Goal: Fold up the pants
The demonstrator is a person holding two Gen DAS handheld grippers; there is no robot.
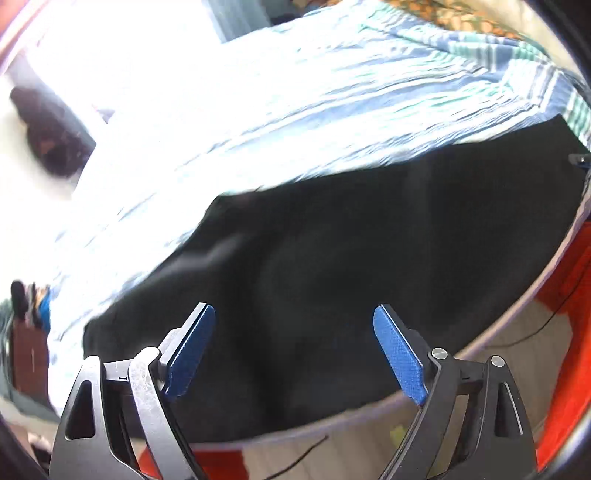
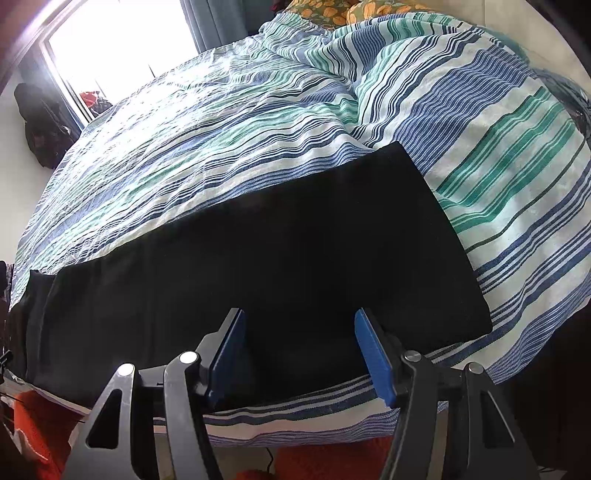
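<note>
Left gripper (image 1: pixel 294 325): one, at the bottom of the left wrist view; two black fingers (image 1: pixel 397 349) with blue ribbed pads spread wide, nothing between them, dark cloth behind the gap.
Right gripper (image 2: pixel 300 341): one, at the bottom of the right wrist view; its two blue-padded fingers (image 2: pixel 373 360) stand apart with only bare cloth showing in the gap, pinching nothing.
Black fabric pants (image 2: pixel 258 266): one pair, lying flat as a long dark band along the near edge of the bed, running from lower left to centre right of the right wrist view; the same pants (image 1: pixel 332 258) fill the centre of the left wrist view, blurred.
Striped blue, green and white bedspread (image 2: pixel 240 122): one, rumpled, covering the bed under and beyond the pants.
Right wrist view only: a squared pants end at centre right, a bright window (image 2: pixel 122 44) at upper left, orange-patterned pillows (image 2: pixel 332 9) at the top edge.
Left wrist view only: pale wooden floor (image 1: pixel 517 332) and an orange-red rug (image 1: pixel 576 266) at lower right, a thin dark cable (image 1: pixel 535 332) across the floor.
</note>
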